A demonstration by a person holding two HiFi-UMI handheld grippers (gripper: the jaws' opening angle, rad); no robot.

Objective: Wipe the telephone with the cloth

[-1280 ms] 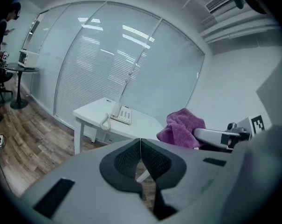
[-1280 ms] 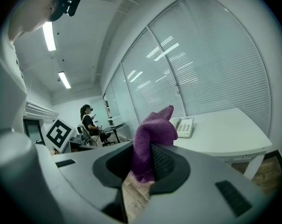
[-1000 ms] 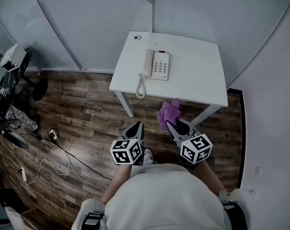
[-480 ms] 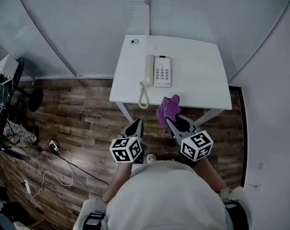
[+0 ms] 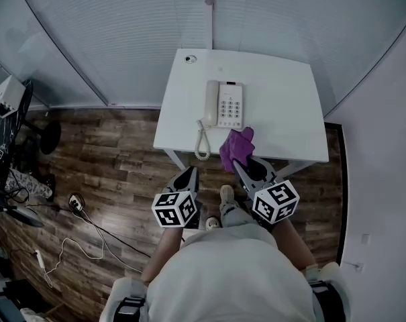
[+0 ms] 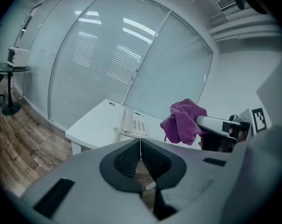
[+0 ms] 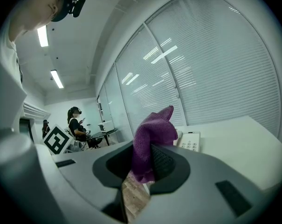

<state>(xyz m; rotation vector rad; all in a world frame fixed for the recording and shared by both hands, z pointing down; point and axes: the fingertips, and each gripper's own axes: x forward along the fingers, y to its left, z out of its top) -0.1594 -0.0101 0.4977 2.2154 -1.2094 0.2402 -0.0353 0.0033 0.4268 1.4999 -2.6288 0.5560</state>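
Observation:
A white telephone (image 5: pixel 223 104) with a coiled cord (image 5: pixel 202 141) lies on the small white table (image 5: pixel 283 106); it also shows as the telephone (image 6: pixel 134 124) ahead in the left gripper view and as the telephone (image 7: pixel 190 141) in the right gripper view. My right gripper (image 5: pixel 241 166) is shut on a purple cloth (image 5: pixel 236 147), which hangs at the table's near edge just short of the phone. The cloth (image 7: pixel 150 141) bunches up between the pads. My left gripper (image 5: pixel 188 178) is shut and empty, over the floor short of the table.
Window blinds (image 5: pixel 142 25) run behind the table. Wood floor (image 5: pixel 109 153) lies to the left with cables (image 5: pixel 88 223) and a stand with a box (image 5: pixel 5 96). A wall (image 5: pixel 384 146) closes the right side. People sit far off in the right gripper view.
The table and telephone have come closer in the head view. The cloth in my right gripper has advanced from over the floor to the table's near edge.

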